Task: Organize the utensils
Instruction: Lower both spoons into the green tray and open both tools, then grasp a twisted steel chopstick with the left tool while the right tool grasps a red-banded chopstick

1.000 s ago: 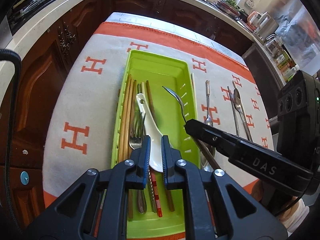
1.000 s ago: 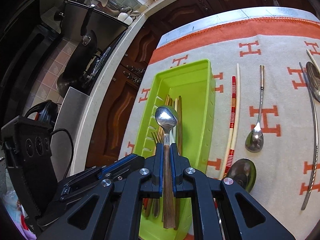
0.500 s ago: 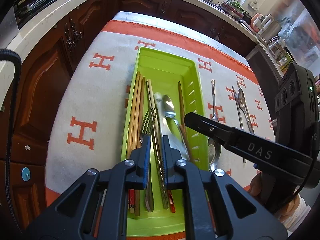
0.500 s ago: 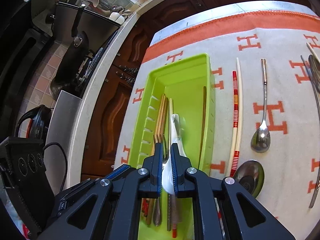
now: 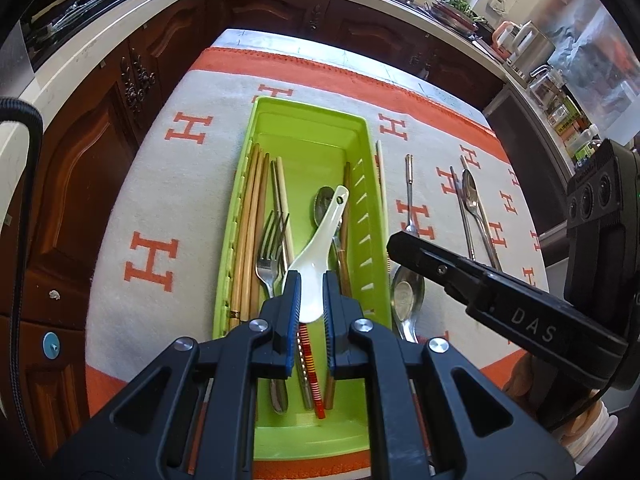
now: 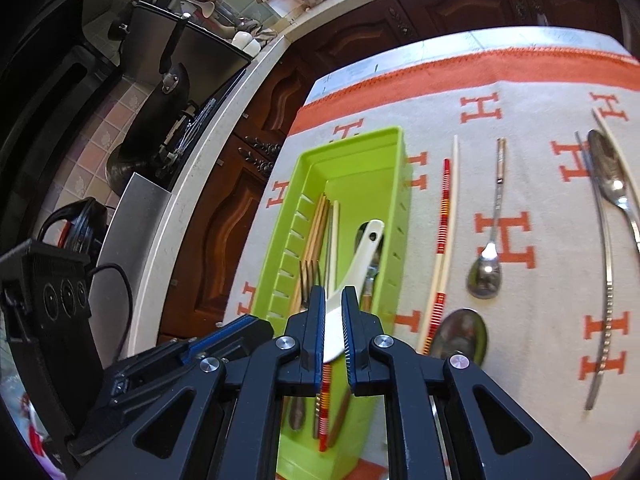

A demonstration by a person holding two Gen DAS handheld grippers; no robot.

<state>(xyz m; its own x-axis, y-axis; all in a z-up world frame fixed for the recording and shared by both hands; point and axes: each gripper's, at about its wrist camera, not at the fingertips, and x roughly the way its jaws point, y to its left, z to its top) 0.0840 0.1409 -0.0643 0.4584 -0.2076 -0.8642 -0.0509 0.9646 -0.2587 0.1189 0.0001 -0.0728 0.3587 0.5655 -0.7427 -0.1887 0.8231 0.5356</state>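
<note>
Both grippers empty, jaws nearly pressed together: left gripper [image 5: 311, 300] and right gripper [image 6: 333, 316] hover over the green tray [image 5: 362, 152]. White soup spoon [image 5: 320, 248] lies crooked across the cutlery inside. Risk: the loose spoons [image 6: 485, 278] and chopsticks [image 6: 442, 236] on the counter cloth lie flat, so jaws may snag cloth or skid off.

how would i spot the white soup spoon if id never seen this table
Find the lime green tray on the white cloth with orange H marks. The white ceramic soup spoon lies slanted across the cutlery inside it. It is the only white, broad, glossy piece there, with a small hole at its handle's end.
</note>
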